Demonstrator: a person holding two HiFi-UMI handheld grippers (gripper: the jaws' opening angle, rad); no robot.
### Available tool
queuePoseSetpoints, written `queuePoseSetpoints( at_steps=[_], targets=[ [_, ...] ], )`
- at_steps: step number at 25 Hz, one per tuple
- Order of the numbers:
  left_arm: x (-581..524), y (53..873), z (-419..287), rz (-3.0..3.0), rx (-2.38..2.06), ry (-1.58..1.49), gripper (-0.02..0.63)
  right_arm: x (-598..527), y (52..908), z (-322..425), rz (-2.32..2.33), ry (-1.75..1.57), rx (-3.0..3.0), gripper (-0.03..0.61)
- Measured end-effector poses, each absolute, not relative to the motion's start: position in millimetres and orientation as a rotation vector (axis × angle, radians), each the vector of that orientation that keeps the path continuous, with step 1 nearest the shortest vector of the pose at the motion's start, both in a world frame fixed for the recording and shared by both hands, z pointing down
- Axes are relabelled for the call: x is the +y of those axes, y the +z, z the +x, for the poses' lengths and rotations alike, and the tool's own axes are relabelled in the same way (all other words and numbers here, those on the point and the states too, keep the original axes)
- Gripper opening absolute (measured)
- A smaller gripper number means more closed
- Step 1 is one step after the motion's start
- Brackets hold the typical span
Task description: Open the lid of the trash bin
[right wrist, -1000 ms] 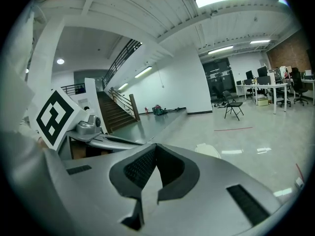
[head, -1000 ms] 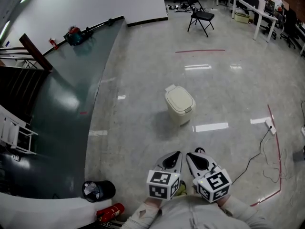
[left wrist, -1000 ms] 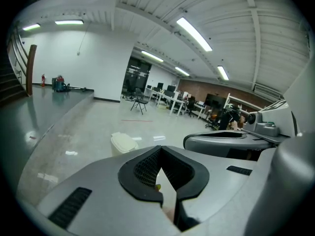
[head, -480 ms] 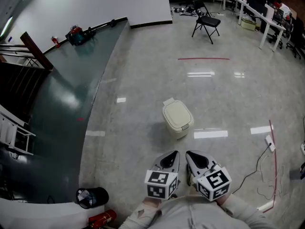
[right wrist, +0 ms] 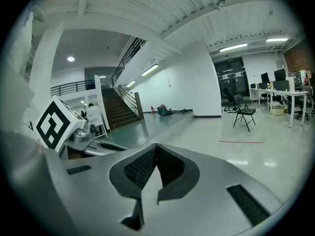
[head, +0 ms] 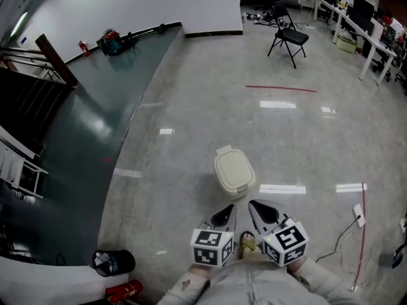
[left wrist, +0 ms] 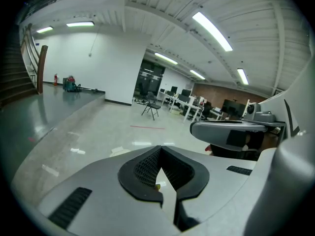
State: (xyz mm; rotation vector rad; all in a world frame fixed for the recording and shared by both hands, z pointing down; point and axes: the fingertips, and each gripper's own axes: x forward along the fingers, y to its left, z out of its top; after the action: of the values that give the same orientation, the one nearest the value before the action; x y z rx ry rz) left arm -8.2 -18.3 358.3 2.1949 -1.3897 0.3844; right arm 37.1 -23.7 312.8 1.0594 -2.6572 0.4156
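Note:
A small cream trash bin [head: 233, 172] with its lid down stands on the pale polished floor, just ahead of me in the head view. My left gripper [head: 224, 215] and right gripper [head: 262, 211] are held side by side close to my body, short of the bin and not touching it. Both have their jaws together with nothing between them. In the left gripper view the left gripper [left wrist: 160, 167] points level across the room, and so does the right gripper [right wrist: 156, 165] in its own view. The bin is hidden in both gripper views.
A dark glossy ramp [head: 76, 145] runs along the left. A black waste basket [head: 113, 262] and a red extinguisher [head: 124, 291] lie at lower left. A folding chair [head: 289, 38] and desks [head: 356, 18] stand far back. A cable with power strip [head: 358, 215] lies right.
I have walked forward: the bin has drawn nearer, from the middle of the head view down toward the grippers. Both grippers stay shut and held the same way.

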Motion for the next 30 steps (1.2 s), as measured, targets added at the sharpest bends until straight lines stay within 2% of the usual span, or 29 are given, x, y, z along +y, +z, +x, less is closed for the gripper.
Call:
queuePoseSetpoints(
  at_steps=[14, 30],
  targets=[
    [-74.7, 417.0, 10.4, 2.085, -1.386, 0.443, 0.003, -79.5, 372.3, 60.4, 1.029, 0.55, -2.576, 0.003],
    [-133.6, 598.6, -0.6, 1.929, -1.264, 0.541, 0.004, -140.3, 501.6, 55.1, 1.173, 0.725, -2.404, 0.003]
  ],
)
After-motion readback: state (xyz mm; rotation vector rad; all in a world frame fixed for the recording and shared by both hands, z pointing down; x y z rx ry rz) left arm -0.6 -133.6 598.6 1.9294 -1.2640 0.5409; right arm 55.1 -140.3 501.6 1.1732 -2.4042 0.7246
